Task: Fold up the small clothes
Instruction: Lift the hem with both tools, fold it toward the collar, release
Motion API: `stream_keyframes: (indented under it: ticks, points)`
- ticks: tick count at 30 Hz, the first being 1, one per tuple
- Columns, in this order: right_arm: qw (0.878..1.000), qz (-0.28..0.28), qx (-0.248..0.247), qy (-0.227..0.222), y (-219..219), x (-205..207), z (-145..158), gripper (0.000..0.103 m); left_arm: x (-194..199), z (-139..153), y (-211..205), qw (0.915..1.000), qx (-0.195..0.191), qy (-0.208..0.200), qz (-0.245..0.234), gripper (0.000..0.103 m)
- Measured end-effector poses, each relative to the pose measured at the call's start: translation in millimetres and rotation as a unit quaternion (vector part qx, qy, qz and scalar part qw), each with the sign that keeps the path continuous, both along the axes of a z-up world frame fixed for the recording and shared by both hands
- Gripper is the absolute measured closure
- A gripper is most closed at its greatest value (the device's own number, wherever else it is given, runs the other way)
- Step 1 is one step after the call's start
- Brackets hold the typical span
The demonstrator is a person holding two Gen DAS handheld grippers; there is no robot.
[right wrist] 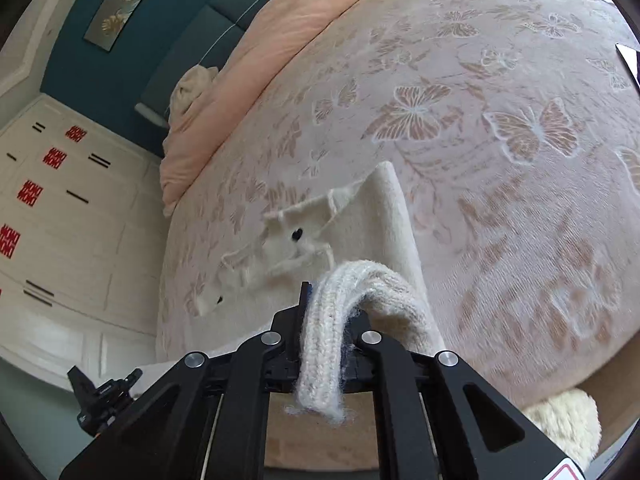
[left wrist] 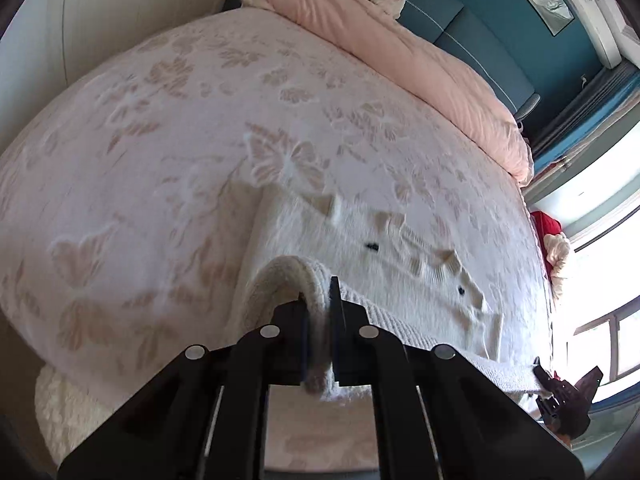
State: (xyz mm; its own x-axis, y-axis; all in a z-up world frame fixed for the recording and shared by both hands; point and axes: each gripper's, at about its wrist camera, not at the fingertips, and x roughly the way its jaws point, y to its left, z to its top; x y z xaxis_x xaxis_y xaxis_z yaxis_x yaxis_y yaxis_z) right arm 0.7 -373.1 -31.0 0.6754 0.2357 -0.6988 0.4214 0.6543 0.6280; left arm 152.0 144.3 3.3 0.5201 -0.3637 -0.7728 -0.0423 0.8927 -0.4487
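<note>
A small cream knitted garment (left wrist: 360, 248) with black button-like dots lies on the bed, stretched between both grippers. My left gripper (left wrist: 320, 312) is shut on its ribbed edge at one corner. My right gripper (right wrist: 328, 320) is shut on the ribbed edge at the other corner; the garment (right wrist: 360, 232) runs away from it across the bed. The right gripper also shows at the lower right of the left wrist view (left wrist: 564, 396). The left gripper shows at the lower left of the right wrist view (right wrist: 104, 396).
The bed has a pink butterfly-patterned cover (left wrist: 160, 140). A peach duvet (left wrist: 420, 60) is bunched at the teal headboard (left wrist: 500, 32). White wardrobe doors (right wrist: 60, 220) stand beside the bed. A fluffy cream rug (right wrist: 568, 420) lies below the bed edge.
</note>
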Motion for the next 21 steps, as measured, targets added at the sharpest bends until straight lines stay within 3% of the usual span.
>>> stream_keyframes:
  ticks: [3, 6, 8, 11, 14, 17, 21]
  points:
    - [0.999, -0.022, 0.007, 0.043, 2.0, 52.1, -39.2, 0.084, 45.1, -32.6, -27.6, 0.9995, 0.028, 0.011, 0.007, 0.088]
    - [0.996, -0.035, 0.004, 0.079, 3.3, 71.1, -58.5, 0.074, 62.2, -64.1, -30.7, 0.9953, 0.071, 0.048, 0.046, 0.069]
    - [0.998, -0.032, 0.001, 0.055, 4.0, 66.1, -46.9, 0.053, 55.7, -61.7, -20.6, 0.9975, 0.040, 0.034, 0.048, 0.048]
    - [0.999, -0.036, -0.037, 0.018, 3.4, 39.3, -23.5, 0.034, 35.1, -43.1, -8.5, 0.9988, 0.045, -0.011, 0.016, 0.015]
    - [0.993, -0.036, -0.111, 0.022, 2.2, 23.7, -21.4, 0.029, 27.3, -39.2, -11.1, 0.9957, 0.083, -0.037, -0.018, 0.012]
    - [0.988, -0.009, -0.139, 0.066, 1.7, 40.1, -42.8, 0.029, 46.5, -56.0, -30.5, 0.9924, 0.109, -0.022, -0.053, 0.012]
    - [0.978, 0.027, -0.191, 0.082, 17.6, 68.4, -55.2, 0.032, 75.8, -86.1, -58.0, 0.9884, 0.126, 0.020, -0.082, 0.012]
